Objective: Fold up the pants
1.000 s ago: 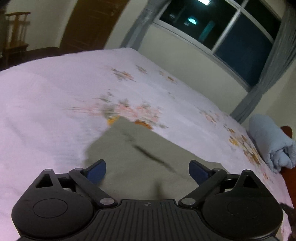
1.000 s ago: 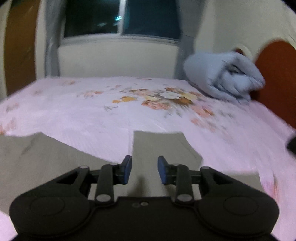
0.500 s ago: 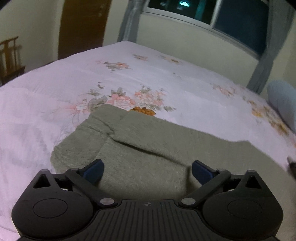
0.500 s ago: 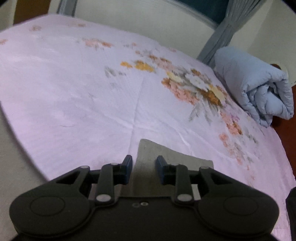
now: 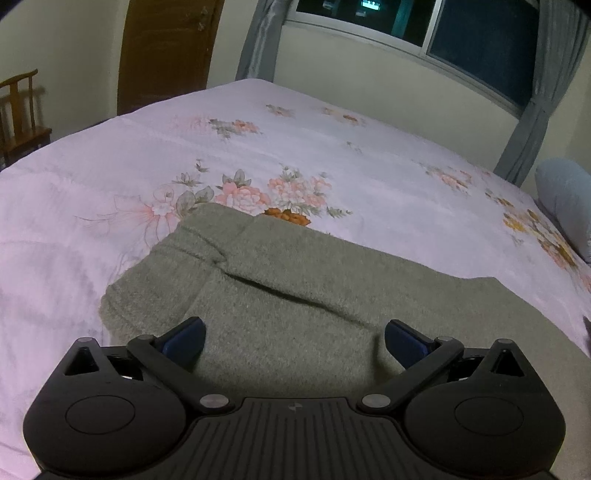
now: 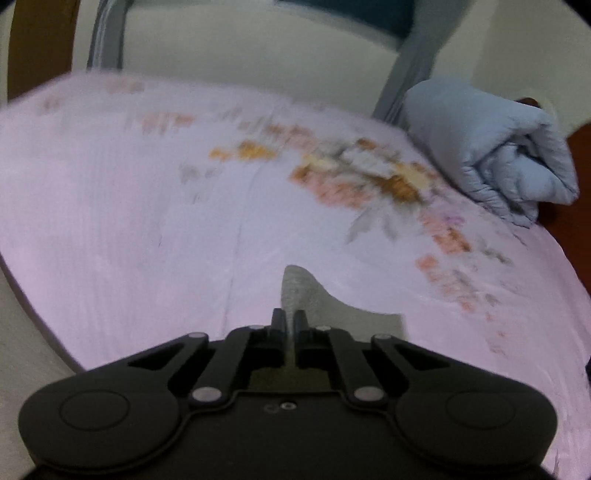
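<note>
Here we see the olive-grey pants (image 5: 303,295) lying flat on the bed (image 5: 110,192), over its pink floral sheet. Our left gripper (image 5: 295,341) hovers just above the fabric with its blue pads (image 5: 184,339) spread wide, holding nothing. Our right gripper (image 6: 290,326) is closed on a raised tip of the pants (image 6: 299,291), the cloth pinched between its fingers. A rolled blue blanket (image 6: 491,155) sits at the far corner near the curtain (image 5: 532,92).

I see a floral bedspread (image 5: 332,155); past its far edge a window (image 5: 461,33), at its right end a rolled blue quilt (image 6: 491,147).
</note>
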`<state>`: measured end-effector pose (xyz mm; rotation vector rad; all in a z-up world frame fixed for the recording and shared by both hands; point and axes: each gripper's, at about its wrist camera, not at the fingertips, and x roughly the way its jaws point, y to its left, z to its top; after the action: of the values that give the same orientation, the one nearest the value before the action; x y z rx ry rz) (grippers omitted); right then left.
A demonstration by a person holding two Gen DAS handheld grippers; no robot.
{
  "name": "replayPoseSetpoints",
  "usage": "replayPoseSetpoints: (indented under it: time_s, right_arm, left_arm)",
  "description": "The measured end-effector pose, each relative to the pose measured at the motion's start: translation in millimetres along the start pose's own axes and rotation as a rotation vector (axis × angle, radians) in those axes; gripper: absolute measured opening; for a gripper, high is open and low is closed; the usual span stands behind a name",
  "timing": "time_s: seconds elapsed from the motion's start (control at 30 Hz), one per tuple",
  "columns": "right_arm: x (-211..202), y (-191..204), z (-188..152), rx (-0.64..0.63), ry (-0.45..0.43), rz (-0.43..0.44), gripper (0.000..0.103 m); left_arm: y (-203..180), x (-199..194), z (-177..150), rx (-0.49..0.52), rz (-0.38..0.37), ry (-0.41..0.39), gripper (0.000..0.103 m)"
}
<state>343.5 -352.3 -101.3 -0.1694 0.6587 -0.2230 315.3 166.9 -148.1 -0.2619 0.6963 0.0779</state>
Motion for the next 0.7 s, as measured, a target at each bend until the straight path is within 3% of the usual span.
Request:
replayPoseSetpoints:
  time_s: [0.17,0.37,0.5,0.7]
  right_arm:
    - [-60.6,-66.8,-15.1,0.157,-0.113,-0.030,0.000]
    - [-122.1,-137.4,-62.6,0.325,-0.199,-0.091,0.000]
    - [-141.9,-177.2,-104.4,0.446,-0.196,-0.111,0.000]
    - [-132.4,-205.6,-171.7,0.569,-0.111,-0.131,0.000]
  left_arm:
    - [-1.8,0.2,-1.9,0.013,0.003,0.003,0.103]
    - [-5.6,1.3,-5.0,0.043,0.014,0.005,0.103]
    - [-6.5,2.3,-6.1,0.065,0.015,0.006,0.103]
    - [-10.0,3.5,-7.9,0.106,0.028,0.014,0.103]
